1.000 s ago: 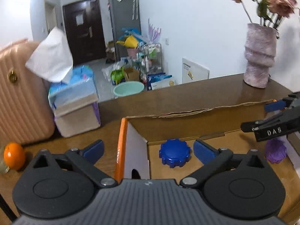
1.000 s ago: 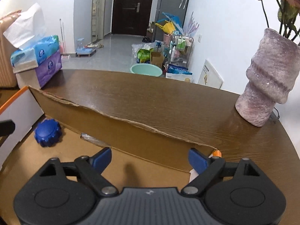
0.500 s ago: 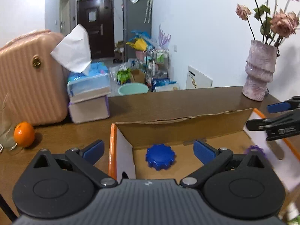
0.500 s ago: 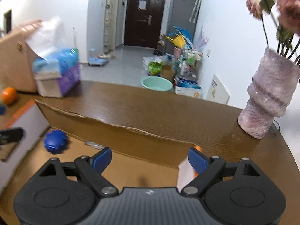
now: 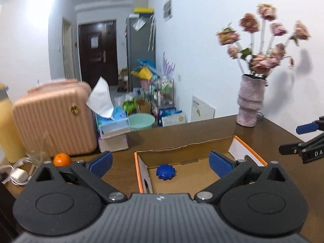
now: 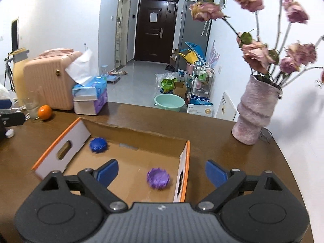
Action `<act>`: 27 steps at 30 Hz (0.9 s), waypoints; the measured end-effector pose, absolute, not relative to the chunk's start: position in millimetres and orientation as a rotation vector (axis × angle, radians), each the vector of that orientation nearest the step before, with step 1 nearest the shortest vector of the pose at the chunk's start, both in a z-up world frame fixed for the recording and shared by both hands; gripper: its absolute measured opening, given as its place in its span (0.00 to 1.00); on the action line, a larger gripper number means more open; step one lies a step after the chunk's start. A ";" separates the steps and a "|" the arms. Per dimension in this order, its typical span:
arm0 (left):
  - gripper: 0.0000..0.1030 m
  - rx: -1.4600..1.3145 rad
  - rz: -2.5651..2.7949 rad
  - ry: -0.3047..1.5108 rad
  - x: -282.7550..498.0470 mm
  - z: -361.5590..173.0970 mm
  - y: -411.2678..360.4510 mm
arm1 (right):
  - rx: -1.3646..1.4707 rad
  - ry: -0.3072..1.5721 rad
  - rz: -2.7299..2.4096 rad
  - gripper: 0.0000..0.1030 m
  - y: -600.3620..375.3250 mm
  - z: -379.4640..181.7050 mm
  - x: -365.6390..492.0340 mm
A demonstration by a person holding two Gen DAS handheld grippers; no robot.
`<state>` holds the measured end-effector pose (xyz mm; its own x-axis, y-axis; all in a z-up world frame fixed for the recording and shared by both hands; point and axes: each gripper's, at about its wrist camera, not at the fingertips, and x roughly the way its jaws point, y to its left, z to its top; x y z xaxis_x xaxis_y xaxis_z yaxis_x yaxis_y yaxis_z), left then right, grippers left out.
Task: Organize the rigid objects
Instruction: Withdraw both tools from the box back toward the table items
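- My left gripper (image 5: pixel 160 160) hung above the near edge of the cardboard box (image 5: pixel 204 143), fingers spread wide with nothing between them.
- My right gripper (image 6: pixel 162 172) sat over the right end of the same box (image 6: pixel 139 131), fingers likewise spread wide and empty.
- Blue gear-shaped cap (image 5: pixel 165 172): on the box floor near the left wall. The right wrist view placed it (image 6: pixel 98 144) in the far-left corner.
- Purple gear-shaped cap (image 6: pixel 158 178): only the right wrist view showed it, lying on the box floor close to the right end wall. In the left wrist view my own right finger covered that spot.
- Only the left wrist view caught the other tool: my right gripper (image 5: pixel 303 139) came in from the right edge, with white letters "DA" readable on its black body and the rest cut off by the frame.
- The right wrist view showed both oval hand-holes in the box's white, orange-edged end walls.
- On the brown table (image 6: pixel 232 154): pink textured vase (image 6: pixel 255 111) with dried roses at the far right, well apart from the box.
- Far left, I noted a pink ribbed suitcase (image 5: pixel 54 121), stacked tissue boxes (image 5: pixel 113 129) with a tissue sticking up, and an orange (image 5: pixel 61 159) beside a clear glass (image 6: pixel 32 105).
- Print on the tissue packs and on the floor cartons was too small to read.
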<state>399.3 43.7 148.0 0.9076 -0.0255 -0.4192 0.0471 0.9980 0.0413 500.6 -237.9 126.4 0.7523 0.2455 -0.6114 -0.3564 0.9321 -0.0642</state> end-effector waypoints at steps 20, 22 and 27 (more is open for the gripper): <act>1.00 0.062 -0.079 0.207 154.9 77.1 25.1 | -0.137 0.261 0.366 1.00 -246.2 79.1 233.8; 1.00 0.060 -0.067 0.179 138.9 75.0 24.9 | -0.090 0.259 0.377 1.00 -248.3 72.3 218.2; 1.00 0.047 -0.028 0.103 105.7 70.4 28.7 | -0.039 0.217 0.316 1.00 -253.6 54.9 173.6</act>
<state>105.7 28.7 70.4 0.9943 -0.0253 -0.1034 0.0302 0.9985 0.0455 173.6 -253.6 54.9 0.9275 0.3040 -0.2175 -0.3122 0.9500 -0.0039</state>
